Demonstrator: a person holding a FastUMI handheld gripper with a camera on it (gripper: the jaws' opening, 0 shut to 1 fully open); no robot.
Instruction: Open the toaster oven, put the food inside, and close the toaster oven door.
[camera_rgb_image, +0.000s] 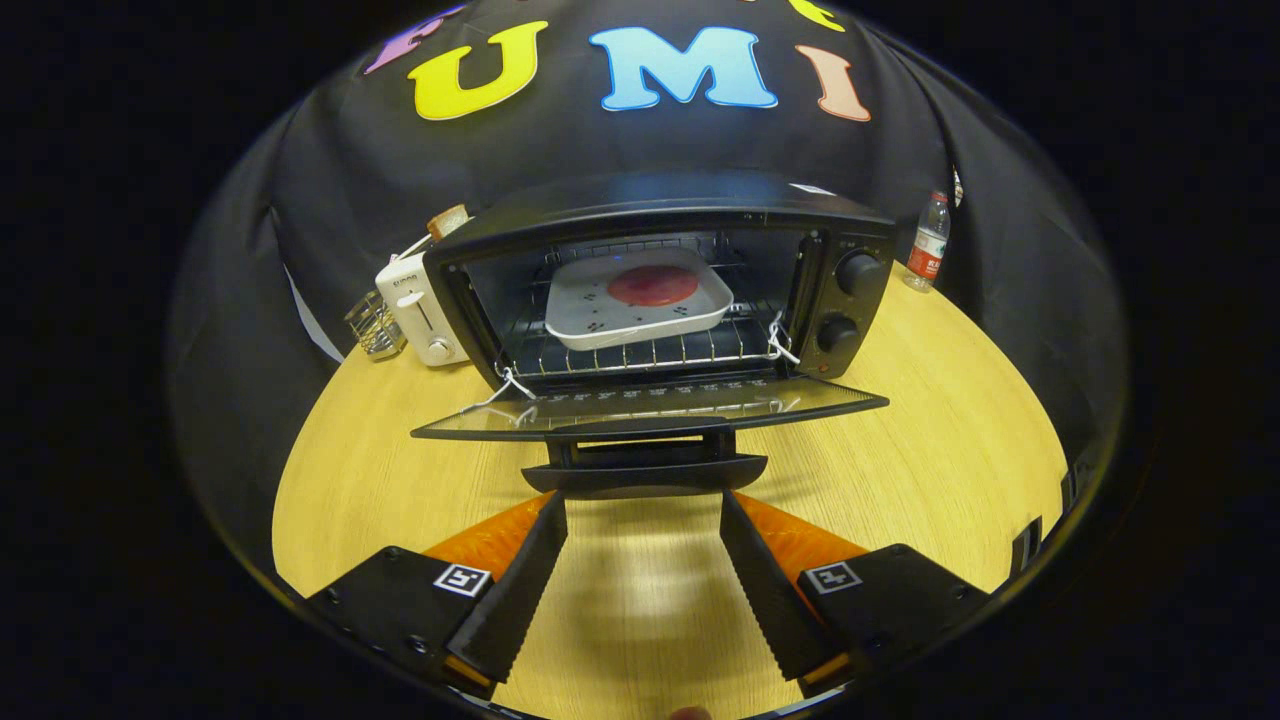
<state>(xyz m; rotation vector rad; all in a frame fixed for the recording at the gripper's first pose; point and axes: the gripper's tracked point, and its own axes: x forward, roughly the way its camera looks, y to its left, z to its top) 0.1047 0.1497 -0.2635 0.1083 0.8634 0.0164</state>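
Note:
The black toaster oven (660, 215) stands on the wooden table with its glass door (650, 405) folded down flat toward me. Inside, on the wire rack, rests a white square tray (590, 320) holding a round red piece of food (653, 286). The door's black handle (645, 470) lies just ahead of my fingertips. My gripper (643, 505) is open, its two black fingers (520, 590) spread about as wide as the handle, with nothing between them but bare table.
A white pop-up toaster (420, 308) with a slice of bread (447, 220) and a small wire rack (374, 325) stand left of the oven. A plastic water bottle (928, 242) stands at the back right. The round wooden table (940, 440) spreads on both sides.

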